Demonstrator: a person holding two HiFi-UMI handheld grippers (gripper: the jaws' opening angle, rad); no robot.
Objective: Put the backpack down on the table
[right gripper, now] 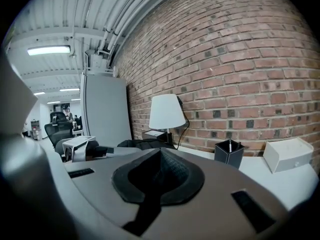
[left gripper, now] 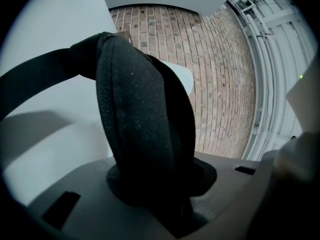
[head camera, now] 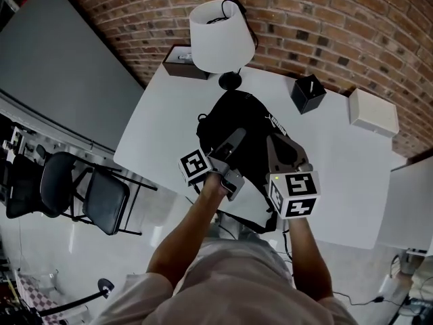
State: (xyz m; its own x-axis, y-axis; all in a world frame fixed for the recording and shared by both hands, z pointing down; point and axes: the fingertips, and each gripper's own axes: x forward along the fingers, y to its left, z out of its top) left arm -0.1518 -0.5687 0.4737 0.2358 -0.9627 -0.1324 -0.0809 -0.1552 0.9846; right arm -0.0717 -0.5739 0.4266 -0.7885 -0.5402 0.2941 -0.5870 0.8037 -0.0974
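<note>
Far left, on the floor: dark chairs (head camera: 105, 202), overlapping, count unclear. One white table (head camera: 169, 134). At its back left is one brown box (head camera: 179, 65), then one lamp (head camera: 220, 36) with a white shade, its base just behind the backpack (head camera: 240, 124).

One black backpack, over the middle of the table, near part past the front edge; can't tell if it rests on the top.

Left gripper (head camera: 238, 137) is over the bag's left side, jaws clamped on one thick black strap (left gripper: 135, 114), which arches up and away to the left.

Right gripper (head camera: 274, 142) is over the bag's right side, jaws together, nothing seen between the pads.

Right of the bag: one black pen holder (head camera: 308, 93), then one white box (head camera: 372, 112), both near the brick wall (head camera: 338, 26) and apart from the bag.
</note>
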